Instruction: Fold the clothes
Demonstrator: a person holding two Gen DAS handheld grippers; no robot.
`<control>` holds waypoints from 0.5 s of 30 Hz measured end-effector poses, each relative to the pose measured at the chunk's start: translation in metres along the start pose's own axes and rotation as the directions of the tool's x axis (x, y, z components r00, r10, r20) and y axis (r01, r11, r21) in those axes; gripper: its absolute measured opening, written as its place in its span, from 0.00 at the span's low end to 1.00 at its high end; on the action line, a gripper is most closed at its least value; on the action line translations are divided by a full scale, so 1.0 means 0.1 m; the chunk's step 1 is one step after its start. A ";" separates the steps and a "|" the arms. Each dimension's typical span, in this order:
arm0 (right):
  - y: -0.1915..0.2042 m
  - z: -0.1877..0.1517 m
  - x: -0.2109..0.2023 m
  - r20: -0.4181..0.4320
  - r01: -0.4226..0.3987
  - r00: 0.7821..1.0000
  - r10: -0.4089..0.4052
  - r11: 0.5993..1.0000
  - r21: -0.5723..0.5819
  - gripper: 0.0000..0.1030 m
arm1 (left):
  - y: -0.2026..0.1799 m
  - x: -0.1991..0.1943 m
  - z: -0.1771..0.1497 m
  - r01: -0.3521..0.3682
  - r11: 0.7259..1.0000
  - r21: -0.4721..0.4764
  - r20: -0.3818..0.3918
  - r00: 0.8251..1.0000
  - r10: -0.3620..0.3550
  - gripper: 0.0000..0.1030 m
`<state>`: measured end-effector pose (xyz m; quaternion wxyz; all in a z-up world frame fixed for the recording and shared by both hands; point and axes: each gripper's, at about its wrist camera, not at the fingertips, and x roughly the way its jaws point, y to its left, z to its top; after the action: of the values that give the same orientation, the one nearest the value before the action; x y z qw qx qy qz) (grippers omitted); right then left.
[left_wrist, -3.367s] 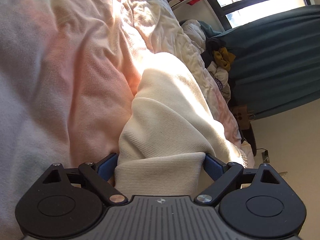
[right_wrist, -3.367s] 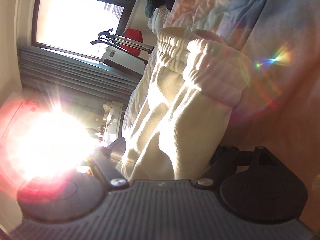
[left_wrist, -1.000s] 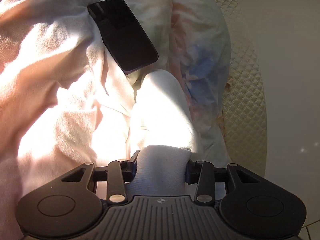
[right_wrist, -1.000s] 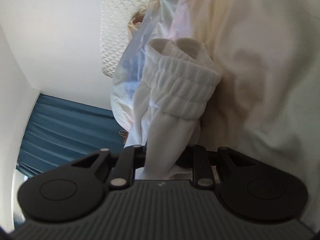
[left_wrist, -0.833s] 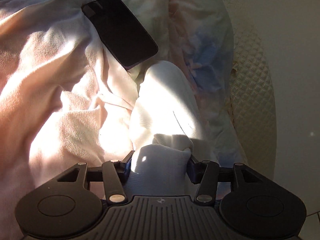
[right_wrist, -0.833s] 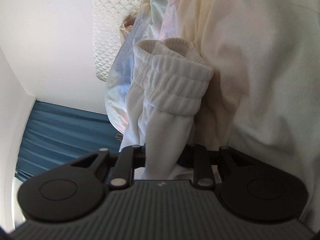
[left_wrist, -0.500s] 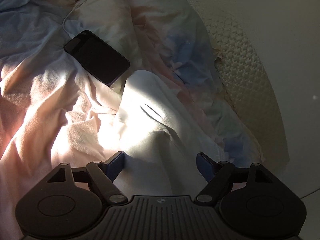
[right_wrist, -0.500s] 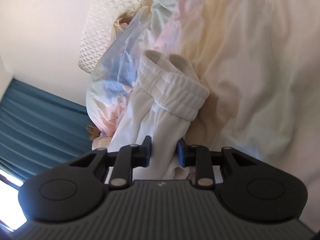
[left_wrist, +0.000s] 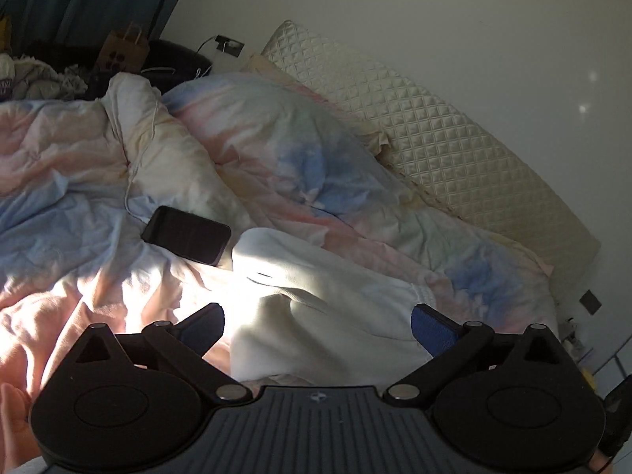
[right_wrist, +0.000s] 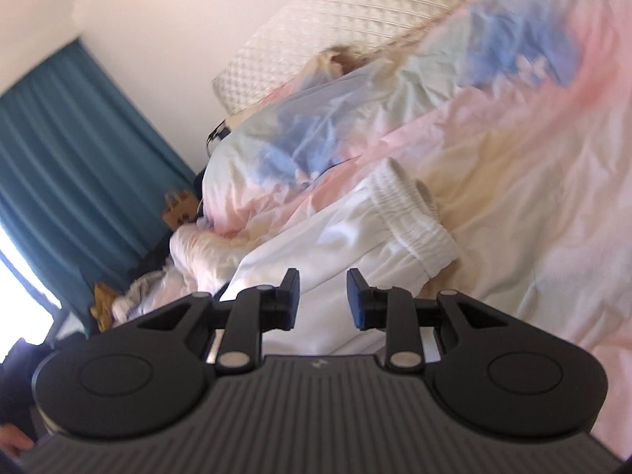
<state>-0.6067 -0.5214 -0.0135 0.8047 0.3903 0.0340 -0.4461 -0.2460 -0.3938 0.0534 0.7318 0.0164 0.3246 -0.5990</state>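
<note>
White sweatpants (left_wrist: 328, 308) lie folded over at lower centre on the bed (left_wrist: 79, 284), left gripper (left_wrist: 316, 324) wide open, right gripper (right_wrist: 322, 296) partly open, both empty; tidying folds probably left.

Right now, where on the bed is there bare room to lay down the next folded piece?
Free: the pink duvet left of the white pants and below the phone, and the blue stretch left of the phone. Crowded: the pillow and quilted headboard close in above the pants; the phone lies near their upper left corner.
</note>
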 end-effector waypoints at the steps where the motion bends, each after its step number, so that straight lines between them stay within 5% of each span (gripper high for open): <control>1: 0.11 -0.02 -0.06 -0.004 0.006 1.000 -0.006 0.999 -0.038 0.29 | -0.06 -0.10 -0.02 -0.024 0.999 0.038 0.012 1.000 0.024 0.99; 10: 0.77 -0.32 -0.47 -0.014 0.014 1.000 -0.019 0.959 -0.284 0.29 | -0.37 -0.81 -0.36 -0.098 0.973 0.211 0.047 0.995 0.090 1.00; 15: 0.91 -0.49 -0.71 0.027 0.063 0.998 -0.057 0.937 -0.343 0.55 | -0.46 -1.11 -0.56 -0.146 0.962 0.229 0.088 0.988 0.129 1.00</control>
<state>-0.5667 -0.4129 0.0353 0.8467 0.2388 0.1166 -0.4610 -0.3202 -0.2879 0.0812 0.7759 0.1038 0.2228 -0.5810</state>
